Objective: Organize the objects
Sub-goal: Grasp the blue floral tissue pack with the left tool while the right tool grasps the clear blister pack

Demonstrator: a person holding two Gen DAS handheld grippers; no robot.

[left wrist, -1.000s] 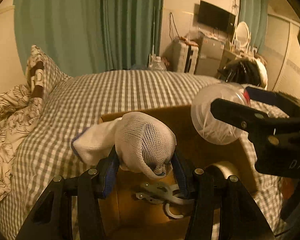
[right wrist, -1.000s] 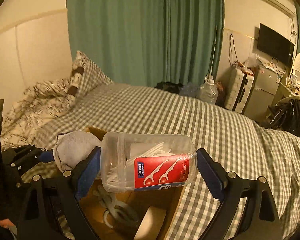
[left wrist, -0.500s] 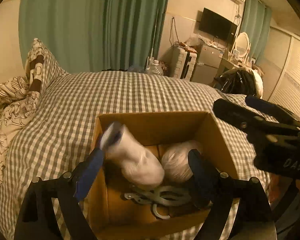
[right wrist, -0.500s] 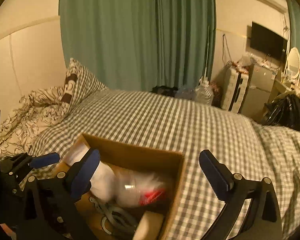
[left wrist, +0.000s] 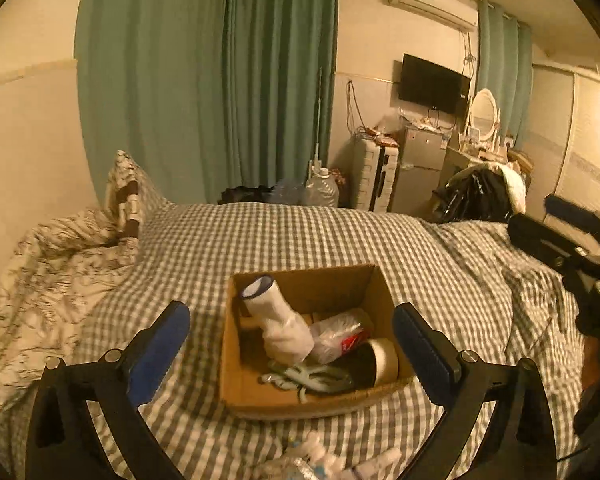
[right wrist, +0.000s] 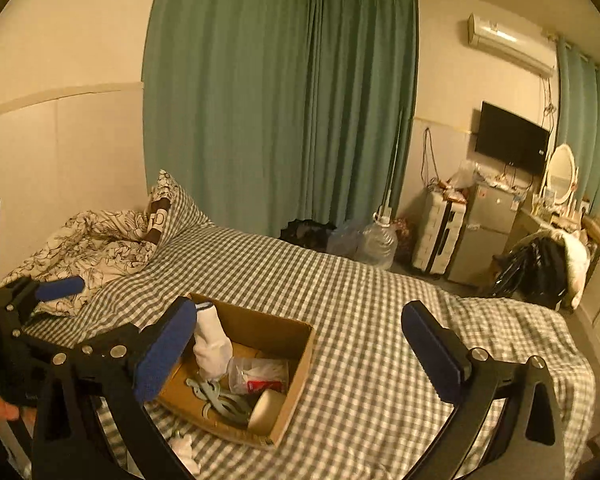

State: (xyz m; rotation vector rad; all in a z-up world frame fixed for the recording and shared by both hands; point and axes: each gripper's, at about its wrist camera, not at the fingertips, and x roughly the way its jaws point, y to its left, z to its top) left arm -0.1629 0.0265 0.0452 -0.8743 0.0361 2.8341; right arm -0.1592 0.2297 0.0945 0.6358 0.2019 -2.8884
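Both held items are now released into the cardboard box (left wrist: 236, 376): the white sock (left wrist: 278, 322) stands tilted against the left inner wall, and the clear dental-floss-pick jar (left wrist: 336, 336) with its red label lies on its side just right of it, the two touching. The left gripper (left wrist: 290, 338) has its blue-padded jaws wide apart and holds nothing; the right gripper (right wrist: 300, 344) is likewise spread wide and carries nothing. One second ago the left jaws were clamped on the sock and the right jaws on the jar, both directly above the box; half a second ago the jaws had parted and both items were dropping, blurred, into the box. Since then both grippers have backed away toward the near side and risen, so the whole box sits farther off on the checked bedspread (left wrist: 300, 236). Also in the box: a tape roll (left wrist: 382, 358) at the near right and a pale green clip-like item (left wrist: 308, 376) (identity uncertain) along the near wall. This deposit step appears complete. Small white objects (left wrist: 320, 462) lie on the bedspread at the near edge, outside the box, and are probably next to collect.
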